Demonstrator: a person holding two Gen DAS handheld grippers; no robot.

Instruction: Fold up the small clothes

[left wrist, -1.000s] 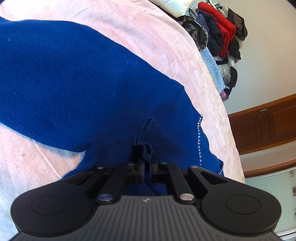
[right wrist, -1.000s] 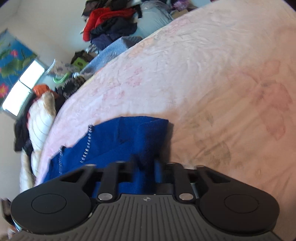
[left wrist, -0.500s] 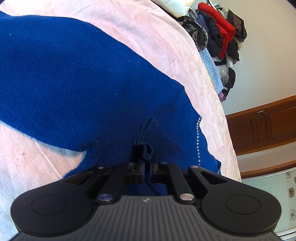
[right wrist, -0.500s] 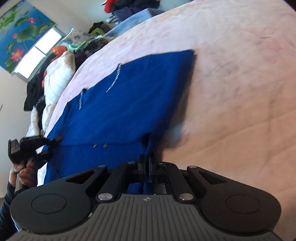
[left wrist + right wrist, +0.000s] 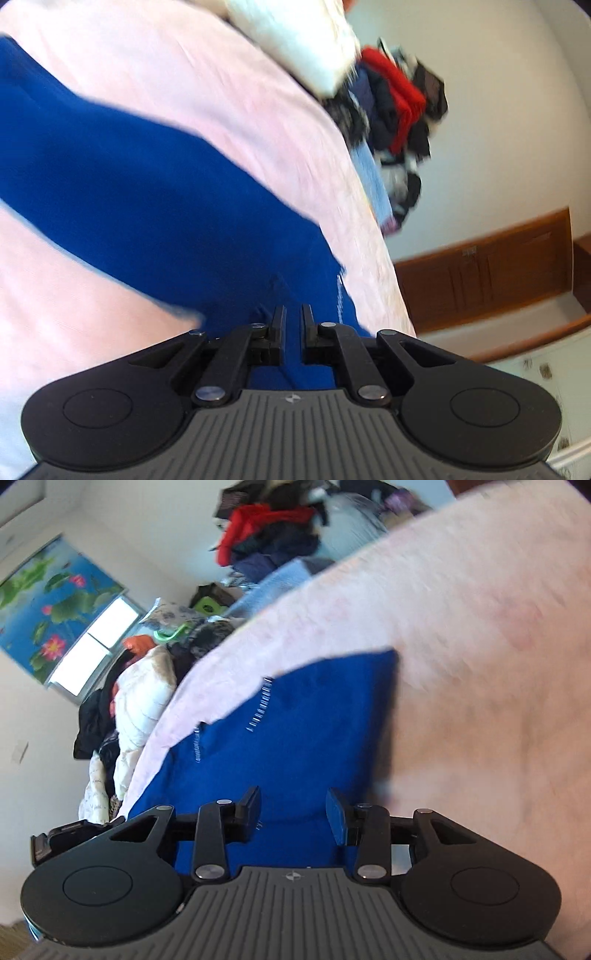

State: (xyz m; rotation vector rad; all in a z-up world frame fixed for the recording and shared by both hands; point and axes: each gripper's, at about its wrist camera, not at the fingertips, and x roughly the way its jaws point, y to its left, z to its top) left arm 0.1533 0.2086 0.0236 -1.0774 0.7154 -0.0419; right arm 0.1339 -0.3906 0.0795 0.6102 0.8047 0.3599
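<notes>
Sweater (image 5: 295, 738) edge beside bare pink bedspread (image 5: 480, 664), right claw (image 5: 293, 810) agape.

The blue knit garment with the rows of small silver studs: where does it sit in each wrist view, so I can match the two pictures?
Left wrist view: the blue knit garment runs from the upper left to the bottom centre, ahead of the left hand-held gripper.
Right wrist view: it fills the centre, above the right hand-held gripper.
Shared landmark: the red garment on the clothes pile.
</notes>
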